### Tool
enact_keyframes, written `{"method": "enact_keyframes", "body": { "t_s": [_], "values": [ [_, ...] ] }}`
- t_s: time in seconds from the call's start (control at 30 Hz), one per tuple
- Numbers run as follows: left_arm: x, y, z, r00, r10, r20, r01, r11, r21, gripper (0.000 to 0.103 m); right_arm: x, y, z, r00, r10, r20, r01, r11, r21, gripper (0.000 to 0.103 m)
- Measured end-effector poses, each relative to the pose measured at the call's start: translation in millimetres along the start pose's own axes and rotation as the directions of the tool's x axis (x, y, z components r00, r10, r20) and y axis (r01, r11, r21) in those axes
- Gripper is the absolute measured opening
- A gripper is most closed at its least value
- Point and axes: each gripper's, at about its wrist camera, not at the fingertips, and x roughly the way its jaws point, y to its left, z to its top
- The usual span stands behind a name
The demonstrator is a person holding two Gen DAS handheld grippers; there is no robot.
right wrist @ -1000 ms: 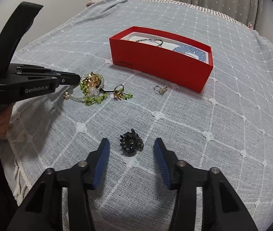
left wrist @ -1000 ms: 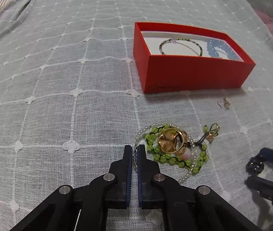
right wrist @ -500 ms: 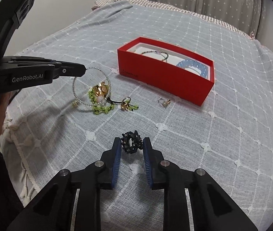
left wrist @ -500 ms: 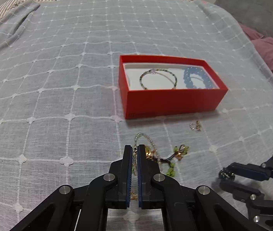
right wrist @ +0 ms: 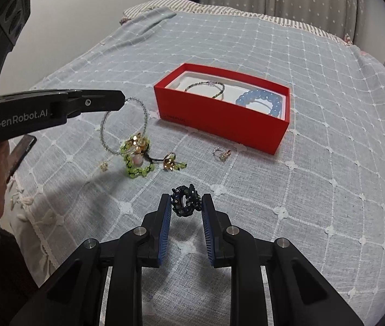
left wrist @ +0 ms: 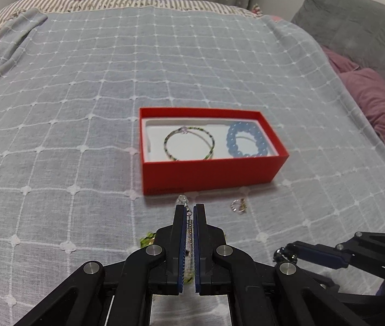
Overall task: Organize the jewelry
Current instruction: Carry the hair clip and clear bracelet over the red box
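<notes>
A red box holds a thin beaded bracelet and a blue bead bracelet. My left gripper is shut on a clear beaded bracelet and holds it in the air; its lower end hangs into the green and gold jewelry pile. My right gripper is shut on a black beaded ring, lifted above the bedspread in front of the box.
A small silver and gold ring lies in front of the box. A gold charm and a tiny stud lie by the pile. Purple pillows and a grey cushion are on the right. The bed edge is at left.
My left gripper has risen with the clear bracelet, pulling it up off the pile. My right gripper closed on the black ring and lifted it off the bedspread.
</notes>
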Motion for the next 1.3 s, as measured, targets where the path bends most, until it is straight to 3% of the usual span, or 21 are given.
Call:
{"method": "enact_keyframes", "body": {
  "t_s": [0.73, 1.07, 1.3],
  "values": [
    [21, -14, 55, 0.989, -0.101, 0.110, 0.115, 0.986, -0.124, 0.000, 0, -48, 51, 0.993, -0.032, 0.109, 0.018, 0.991, 0.130, 0.024],
    [49, 0, 68, 0.968, -0.210, 0.134, 0.236, 0.946, -0.221, 0.000, 13, -67, 68, 0.990, -0.048, 0.130, 0.027, 0.987, 0.158, 0.024],
    [80, 17, 62, 0.991, -0.112, 0.073, 0.127, 0.963, -0.240, 0.000, 26, -72, 75, 0.990, -0.053, 0.128, 0.030, 0.985, 0.170, 0.024]
  ]
}}
